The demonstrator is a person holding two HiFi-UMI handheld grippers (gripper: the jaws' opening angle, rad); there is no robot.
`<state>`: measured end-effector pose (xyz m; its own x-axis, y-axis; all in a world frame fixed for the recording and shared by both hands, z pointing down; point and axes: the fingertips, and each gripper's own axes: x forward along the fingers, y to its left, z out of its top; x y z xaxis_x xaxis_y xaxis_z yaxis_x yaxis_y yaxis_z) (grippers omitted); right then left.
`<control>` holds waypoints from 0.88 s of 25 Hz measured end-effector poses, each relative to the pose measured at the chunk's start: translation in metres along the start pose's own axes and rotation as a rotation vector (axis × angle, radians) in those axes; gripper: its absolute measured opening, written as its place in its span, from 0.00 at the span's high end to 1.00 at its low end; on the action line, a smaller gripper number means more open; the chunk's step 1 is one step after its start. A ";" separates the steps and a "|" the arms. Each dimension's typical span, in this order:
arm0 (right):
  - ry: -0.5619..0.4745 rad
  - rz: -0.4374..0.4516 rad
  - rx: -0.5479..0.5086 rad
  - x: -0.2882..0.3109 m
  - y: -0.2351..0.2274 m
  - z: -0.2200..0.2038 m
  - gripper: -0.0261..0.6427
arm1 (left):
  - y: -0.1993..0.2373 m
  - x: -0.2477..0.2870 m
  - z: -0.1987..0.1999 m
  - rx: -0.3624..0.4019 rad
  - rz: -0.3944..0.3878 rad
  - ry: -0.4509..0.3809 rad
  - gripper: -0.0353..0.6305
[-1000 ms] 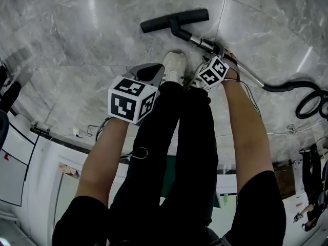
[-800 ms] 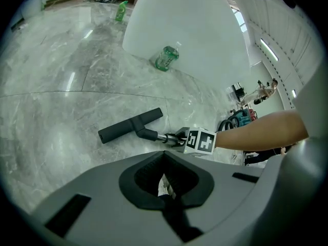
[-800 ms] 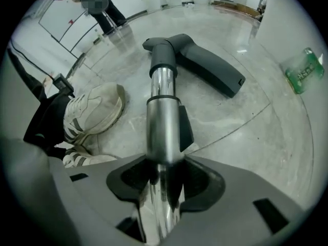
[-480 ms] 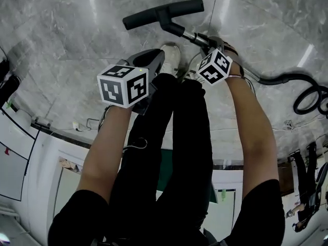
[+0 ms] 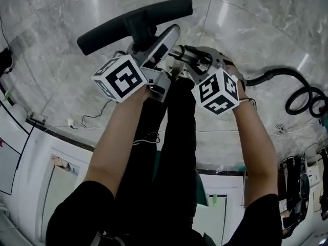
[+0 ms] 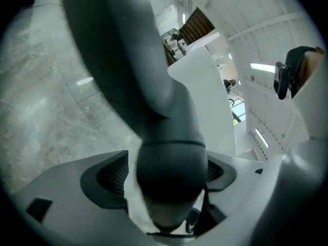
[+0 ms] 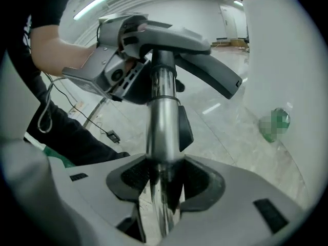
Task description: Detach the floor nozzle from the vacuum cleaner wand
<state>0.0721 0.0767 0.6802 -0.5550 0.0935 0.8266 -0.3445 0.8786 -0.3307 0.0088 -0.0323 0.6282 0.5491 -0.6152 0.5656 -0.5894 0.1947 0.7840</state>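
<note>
floor nozzle (image 5: 134,20) is held up off the marble floor (image 5: 56,81), still joined to the metal wand (image 7: 162,111); right gripper (image 7: 164,183) clamps that wand, left gripper (image 6: 169,176) has just been opening wide, jaws loose around the nozzle's dark neck

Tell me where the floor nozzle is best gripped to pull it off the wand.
Probably the round neck below the crossbar, too broad for jaws. Come sideways, jaws across it, as the left gripper does: its jaws have just been opening, the neck between them. The right gripper clamps the wand.
</note>
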 end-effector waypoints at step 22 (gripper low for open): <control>-0.244 0.393 0.063 -0.019 0.084 0.019 0.66 | -0.114 -0.052 -0.028 0.314 -0.344 -0.042 0.70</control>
<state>0.0398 0.1399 0.6281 -0.8118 0.2945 0.5042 -0.1135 0.7675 -0.6310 0.0638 -0.0009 0.5161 0.7231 -0.6356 0.2704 -0.5318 -0.2624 0.8052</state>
